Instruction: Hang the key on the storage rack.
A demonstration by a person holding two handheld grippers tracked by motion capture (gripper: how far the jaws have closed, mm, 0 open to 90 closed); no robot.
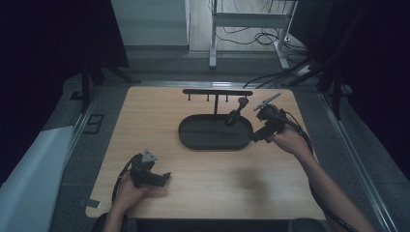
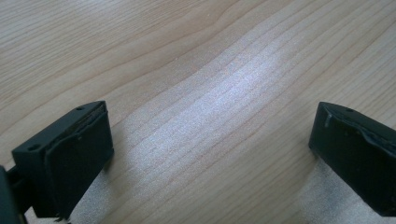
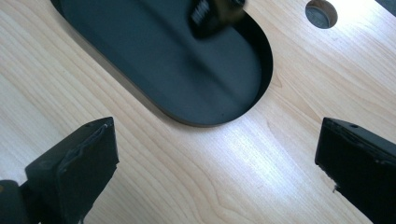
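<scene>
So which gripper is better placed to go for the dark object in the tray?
Right, probably. The right gripper sits open at the tray's right end, near the dark object. The left gripper is open over bare table, farther off.

Dark object (image 3: 215, 16) on tray (image 3: 154, 60): blurred, cut off at twelve o'clock in right gripper view, identity indeterminable. Tray's ten o'clock end cropped.

Watch (image 1: 235, 115) in tray (image 1: 203, 140); rack (image 1: 217, 93) behind; right tool (image 1: 255, 137) beside.
</scene>
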